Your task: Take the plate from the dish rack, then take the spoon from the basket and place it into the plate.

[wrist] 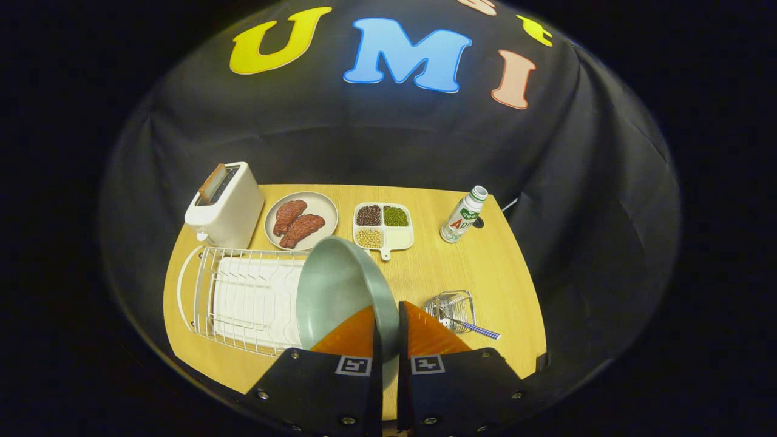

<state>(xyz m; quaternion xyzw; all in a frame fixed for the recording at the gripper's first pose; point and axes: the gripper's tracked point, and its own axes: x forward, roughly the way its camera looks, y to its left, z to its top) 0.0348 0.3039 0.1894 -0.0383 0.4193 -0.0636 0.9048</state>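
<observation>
My gripper (388,321) is shut on the rim of a pale green plate (337,291), one finger on each face. The plate stands nearly on edge, tilted, held above the right end of the white wire dish rack (243,300). Its hollow side faces the rack. To the right of my fingers stands a small wire basket (452,308) on the wooden table (485,267). A spoon with a blue checked handle (476,329) sticks out of the basket toward the table's right front edge.
Beyond the rack stand a white toaster (227,206) with bread in it, a plate with two pieces of meat (300,221), a divided tray of beans (383,226) and a small bottle (464,213). Black cloth walls close in the table.
</observation>
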